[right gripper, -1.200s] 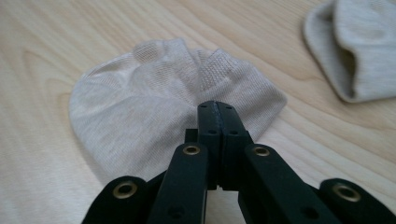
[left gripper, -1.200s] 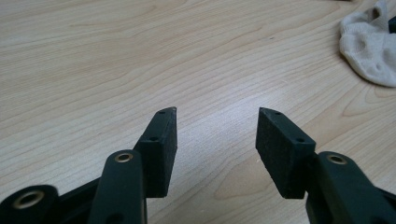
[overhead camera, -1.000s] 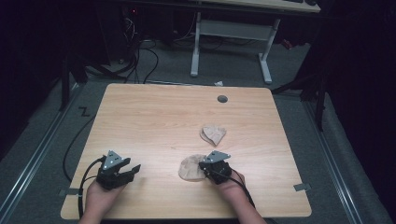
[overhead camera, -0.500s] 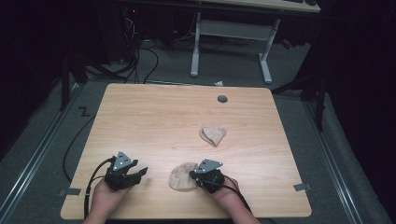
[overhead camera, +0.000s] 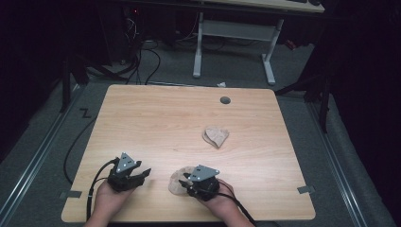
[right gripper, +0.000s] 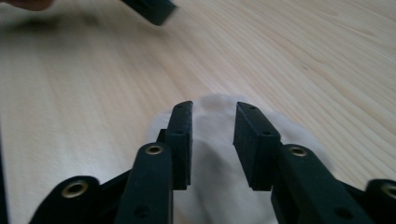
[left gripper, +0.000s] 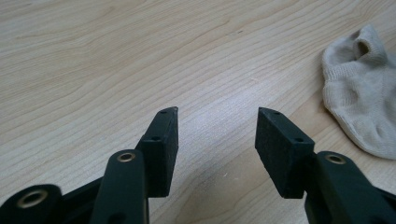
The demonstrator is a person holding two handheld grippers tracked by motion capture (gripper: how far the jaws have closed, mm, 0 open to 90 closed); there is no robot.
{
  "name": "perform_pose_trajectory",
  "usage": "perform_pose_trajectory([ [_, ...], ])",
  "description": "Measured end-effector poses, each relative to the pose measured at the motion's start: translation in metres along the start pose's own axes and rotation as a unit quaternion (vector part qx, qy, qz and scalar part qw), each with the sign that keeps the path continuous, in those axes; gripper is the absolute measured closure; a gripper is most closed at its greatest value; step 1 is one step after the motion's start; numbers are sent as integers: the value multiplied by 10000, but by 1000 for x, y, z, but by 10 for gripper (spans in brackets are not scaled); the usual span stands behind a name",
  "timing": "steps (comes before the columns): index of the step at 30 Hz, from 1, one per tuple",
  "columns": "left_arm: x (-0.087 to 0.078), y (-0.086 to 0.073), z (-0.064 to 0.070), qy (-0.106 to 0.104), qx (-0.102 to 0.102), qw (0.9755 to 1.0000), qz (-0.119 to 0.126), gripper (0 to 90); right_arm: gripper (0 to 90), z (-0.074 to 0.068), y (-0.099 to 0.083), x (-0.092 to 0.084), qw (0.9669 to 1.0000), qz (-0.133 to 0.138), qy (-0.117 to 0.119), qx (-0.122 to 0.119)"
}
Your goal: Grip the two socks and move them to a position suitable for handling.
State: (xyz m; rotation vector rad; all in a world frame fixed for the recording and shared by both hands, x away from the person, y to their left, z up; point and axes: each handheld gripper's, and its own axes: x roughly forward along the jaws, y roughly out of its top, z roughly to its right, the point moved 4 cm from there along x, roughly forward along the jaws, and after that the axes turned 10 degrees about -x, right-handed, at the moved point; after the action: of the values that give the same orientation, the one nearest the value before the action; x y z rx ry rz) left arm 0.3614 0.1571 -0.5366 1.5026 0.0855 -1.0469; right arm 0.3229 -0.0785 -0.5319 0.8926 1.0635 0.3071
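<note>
Right gripper (overhead camera: pixel 185 180) letting go of the near sock (overhead camera: pixel 177 181)
Its jaws have just been opening over the sock, possibly snagging it; left gripper (overhead camera: pixel 143 174), at nine o'clock, is gaping empty; second sock (overhead camera: pixel 215 136) is lying at one o'clock.

A: Table (overhead camera: pixel 156 118): pale wood-grain top, smooth, low satin sheen; a dark round grommet (overhead camera: pixel 225 100) set in it, material not discernible.

B: Near sock (left gripper: pixel 362 100)?

A: Beige knit cloth, matt, ribbed at the cuff, soft and slightly fuzzy; far sock (overhead camera: pixel 215 135) looks the same cloth, creased.

B: Left gripper (left gripper: pixel 217 135)?

A: Black plastic arms, matt; pads (left gripper: pixel 166 140) look rubbery, finely grained; brass-coloured metal rings at the pivots, faintly shiny; grey plate on top, flat and dull.

B: Right gripper (right gripper: pixel 212 140)?

A: Same finish; black matt plastic, grainy pads (right gripper: pixel 254 140), brassy rings.

B: Floor (overhead camera: pixel 42 142)?

A: Grey, matt, carpet-like; texture unclear.
</note>
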Motion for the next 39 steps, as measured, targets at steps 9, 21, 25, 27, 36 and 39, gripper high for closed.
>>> perform_pose_trajectory([
  [9, -1, 0, -1, -3, -25, 10000, 39, 489, 611, -25, 6, 26, 9988, -336, 215, -289],
  [21, -1, 0, 0, -20, -16, 10000, 26, 485, 732, -25, 0, 32, 9979, -497, 157, -385],
  [25, -1, 0, 1, -26, -2, 10000, 3, 484, 773, -24, 0, 32, 9978, -502, 163, -396],
  [27, 0, 0, 1, -32, -10, 10000, 6, 483, 799, -23, 0, 32, 9978, -512, 152, -389],
  [36, 0, 0, 4, -70, -24, 10000, 8, 478, 834, -16, 4, 23, 9993, -312, 140, -157],
  [39, 0, 1, 4, -98, -40, 9999, 6, 477, 833, -11, 7, 13, 9999, -120, 15, -104],
])
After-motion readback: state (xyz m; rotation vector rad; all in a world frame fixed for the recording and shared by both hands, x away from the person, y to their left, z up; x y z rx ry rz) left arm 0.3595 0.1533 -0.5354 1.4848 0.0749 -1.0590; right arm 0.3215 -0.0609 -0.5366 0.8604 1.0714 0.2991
